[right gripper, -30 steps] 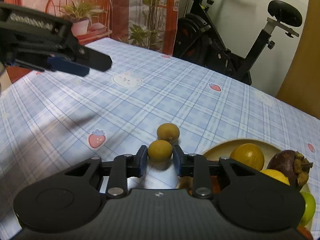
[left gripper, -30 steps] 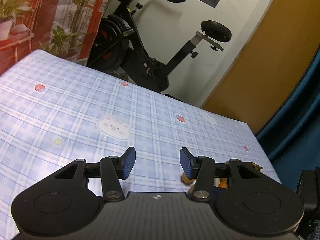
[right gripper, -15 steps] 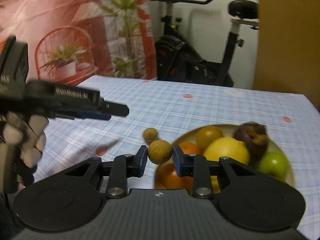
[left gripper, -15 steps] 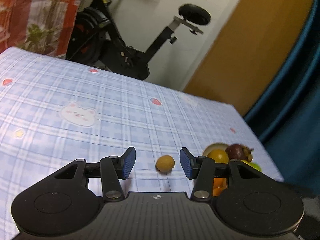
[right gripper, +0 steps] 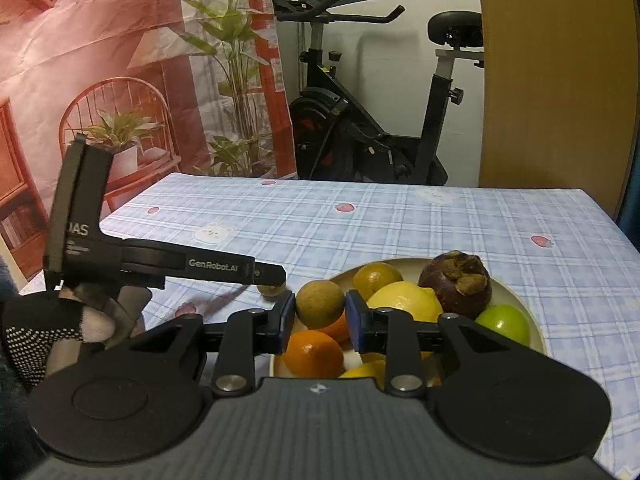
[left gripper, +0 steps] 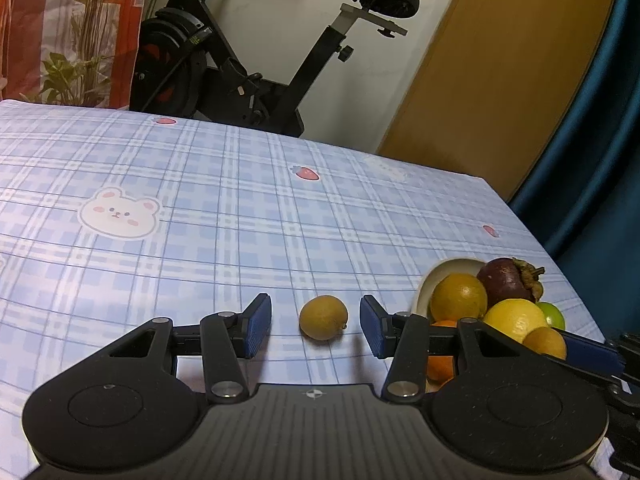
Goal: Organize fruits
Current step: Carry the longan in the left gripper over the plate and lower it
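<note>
Two small brown-yellow round fruits are apart from the rest: one loose fruit (left gripper: 323, 317) lies on the checked blue surface (left gripper: 240, 208) just left of the plate (right gripper: 516, 300), and in the left wrist view it sits between the jaws of the left gripper (left gripper: 316, 326), which stand open with clear gaps on both sides, neither blue pad touching it. The held fruit (right gripper: 320, 303) is clamped in the right gripper (right gripper: 320, 314), whose jaws press on its two sides above the near left part of the plate. On the plate lie a lemon (right gripper: 404, 302), a dark purple mangosteen (right gripper: 456, 283), a green apple (right gripper: 503, 322), an orange (right gripper: 314, 354) and a yellow-brown round fruit (right gripper: 376, 276) at the far rim; more pieces lie under the gripper but are too hidden to name. In the right wrist view the left gripper reaches in from the left, its black body marked with white lettering, held by a gloved hand (right gripper: 44, 330), with its tip just over the loose fruit, only part of which shows there. Beyond the surface stand an exercise bike (right gripper: 372, 120), a wooden door (right gripper: 556, 80) and a printed backdrop (right gripper: 120, 60) of plants and a chair.
</note>
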A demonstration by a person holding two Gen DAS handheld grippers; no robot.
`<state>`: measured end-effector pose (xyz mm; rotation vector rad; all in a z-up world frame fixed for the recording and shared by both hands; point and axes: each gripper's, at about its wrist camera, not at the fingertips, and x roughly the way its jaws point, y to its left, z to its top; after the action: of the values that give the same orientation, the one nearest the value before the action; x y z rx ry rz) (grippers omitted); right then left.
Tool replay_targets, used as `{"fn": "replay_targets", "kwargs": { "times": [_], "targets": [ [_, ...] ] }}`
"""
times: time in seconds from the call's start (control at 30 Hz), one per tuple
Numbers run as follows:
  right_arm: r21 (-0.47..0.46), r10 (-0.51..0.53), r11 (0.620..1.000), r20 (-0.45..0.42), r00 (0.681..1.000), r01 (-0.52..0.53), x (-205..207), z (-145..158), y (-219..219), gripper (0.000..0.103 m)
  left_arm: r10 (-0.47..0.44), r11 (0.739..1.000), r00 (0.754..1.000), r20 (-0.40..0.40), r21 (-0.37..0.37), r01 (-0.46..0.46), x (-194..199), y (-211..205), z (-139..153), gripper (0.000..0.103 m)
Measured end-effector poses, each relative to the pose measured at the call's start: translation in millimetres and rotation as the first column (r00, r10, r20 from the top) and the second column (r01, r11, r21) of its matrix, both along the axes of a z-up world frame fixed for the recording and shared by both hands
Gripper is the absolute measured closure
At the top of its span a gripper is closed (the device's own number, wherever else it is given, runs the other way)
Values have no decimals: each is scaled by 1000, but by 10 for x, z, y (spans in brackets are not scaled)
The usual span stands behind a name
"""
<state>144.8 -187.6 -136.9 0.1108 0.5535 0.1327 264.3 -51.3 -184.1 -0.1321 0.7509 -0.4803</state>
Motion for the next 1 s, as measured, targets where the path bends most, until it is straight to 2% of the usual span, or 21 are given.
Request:
{"fn": "replay_targets", "kwargs": {
  "times": [0.07,0.13,0.27,0.53,0.73,1.0],
  "targets": [
    [1,-2,1000,-4,1000,2,-8,-11,-12,73,-2,1000,1000,1,9,2,9,-21,-20,53],
    [2,-5,1000,-7,1000,5,-9,-22,-16,73,1,1000,1000,7,16,-1,12,-17,-17,63],
    [1,-2,1000,-12,1000,2,-4,-31,-3,73,-7,1000,1000,-1,15,7,11,1,-14,74],
    [-2,-7,1000,-7,1000,7,-9,-17,4,73,-24,999,1000,14,33,24,-70,-7,51,74],
    [-2,-16,1000,17,1000,16,-77,40,-31,73,-55,998,998,38,12,54,-238,59,228,74],
    [-16,-8,1000,43,999,8,-377,131,-99,73,-176,984,983,50,-26,178,-651,-30,401,74]
  ]
}}
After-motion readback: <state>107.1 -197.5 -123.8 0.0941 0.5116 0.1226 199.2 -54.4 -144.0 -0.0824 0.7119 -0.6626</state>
